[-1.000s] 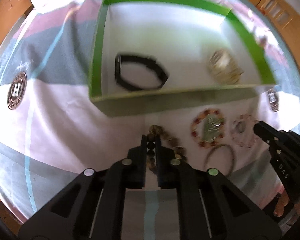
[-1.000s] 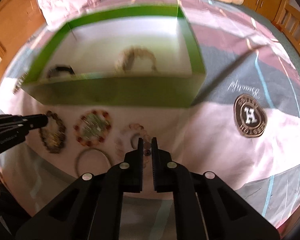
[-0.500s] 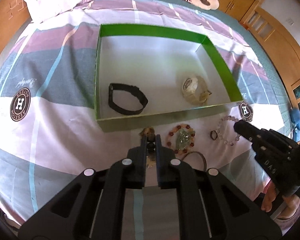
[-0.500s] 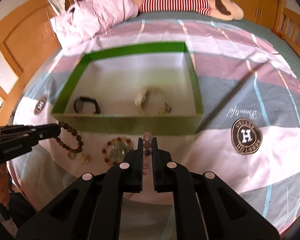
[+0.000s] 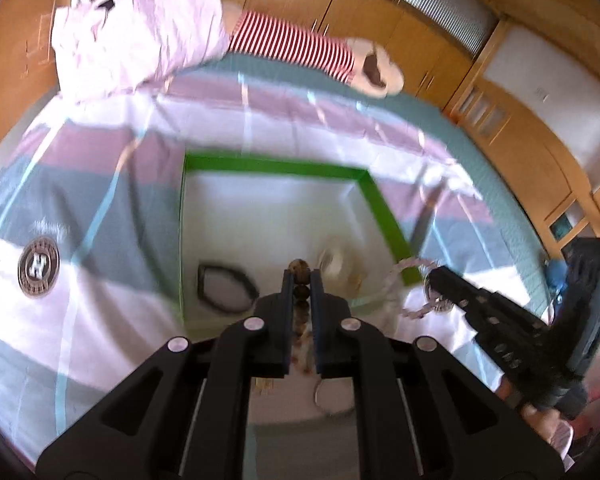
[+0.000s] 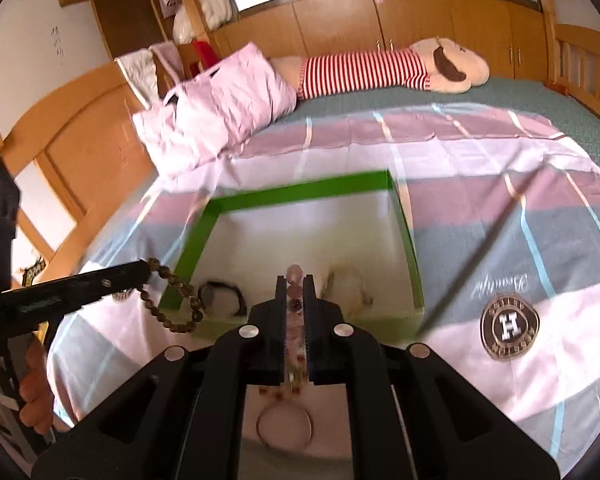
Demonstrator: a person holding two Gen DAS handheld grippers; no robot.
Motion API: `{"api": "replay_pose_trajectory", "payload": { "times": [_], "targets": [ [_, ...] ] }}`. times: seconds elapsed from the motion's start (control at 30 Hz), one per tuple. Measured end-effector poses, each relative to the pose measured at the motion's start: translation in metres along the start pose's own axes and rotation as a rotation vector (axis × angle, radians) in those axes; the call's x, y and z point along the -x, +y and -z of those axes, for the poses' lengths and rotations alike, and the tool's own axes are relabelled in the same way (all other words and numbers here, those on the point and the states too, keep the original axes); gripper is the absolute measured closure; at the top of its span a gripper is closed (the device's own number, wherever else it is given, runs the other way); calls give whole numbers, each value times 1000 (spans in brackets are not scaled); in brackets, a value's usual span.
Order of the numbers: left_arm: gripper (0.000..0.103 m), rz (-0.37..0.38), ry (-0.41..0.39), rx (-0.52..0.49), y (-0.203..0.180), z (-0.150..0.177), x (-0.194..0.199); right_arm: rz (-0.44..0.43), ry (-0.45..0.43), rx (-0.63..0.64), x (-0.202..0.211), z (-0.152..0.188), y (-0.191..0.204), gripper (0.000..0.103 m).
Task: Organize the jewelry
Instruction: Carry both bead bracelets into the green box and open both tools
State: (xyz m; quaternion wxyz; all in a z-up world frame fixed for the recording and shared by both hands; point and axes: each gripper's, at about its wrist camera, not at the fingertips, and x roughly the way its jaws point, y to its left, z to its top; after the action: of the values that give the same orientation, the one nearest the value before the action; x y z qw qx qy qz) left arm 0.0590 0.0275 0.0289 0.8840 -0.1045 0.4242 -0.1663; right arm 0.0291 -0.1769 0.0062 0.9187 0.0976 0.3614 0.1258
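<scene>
Brown bead bracelet [image 6: 168, 296] is off the bedspread now, dangling from my left tongs [image 5: 301, 276], which are pinched on it. Pink bead bracelet [image 5: 410, 284] likewise lifted a second ago, clamped in my right tongs [image 6: 295, 278] and hanging as a loop. Both loops now ride level with the near wall of the green box [image 5: 384, 216]; my read: next comes carrying them over and dropping them in. Just ahead of both tongs, inside the box, lie a black band [image 5: 226, 290] and a pale bracelet [image 6: 348, 286]. Below the tongs, a thin ring bangle [image 6: 284, 426] waits on the bedspread [image 6: 500, 380]. Beyond: pink pillows [image 6: 216, 112], striped plush toy [image 6: 380, 70], wooden cabinets.
</scene>
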Motion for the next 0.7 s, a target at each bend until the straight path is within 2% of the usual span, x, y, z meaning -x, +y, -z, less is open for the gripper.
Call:
{"api": "replay_pose_trajectory", "payload": {
  "times": [0.07, 0.2, 0.4, 0.43, 0.5, 0.53, 0.6, 0.7],
  "targets": [
    [95, -18, -10, 2, 2, -5, -4, 6, 13, -21, -12, -3, -3, 96],
    [95, -57, 39, 43, 17, -8, -29, 39, 39, -30, -39, -1, -2, 96],
    [95, -101, 78, 59, 30, -5, -51, 60, 64, -22, -53, 2, 0, 95],
    [95, -100, 83, 64, 31, -5, -52, 64, 69, -23, -53, 2, -1, 92],
    [94, -91, 84, 71, 31, -3, -51, 65, 69, -31, -49, 2, -1, 65],
    [93, -89, 82, 69, 31, -3, -49, 67, 55, -38, -44, 2, -1, 47],
    [91, -86, 83, 57, 27, 0, -45, 55, 54, -21, -35, 3, 1, 46],
    [81, -65, 99, 37, 20, 7, -39, 43, 70, 5, -21, 7, 2, 46]
  ]
}}
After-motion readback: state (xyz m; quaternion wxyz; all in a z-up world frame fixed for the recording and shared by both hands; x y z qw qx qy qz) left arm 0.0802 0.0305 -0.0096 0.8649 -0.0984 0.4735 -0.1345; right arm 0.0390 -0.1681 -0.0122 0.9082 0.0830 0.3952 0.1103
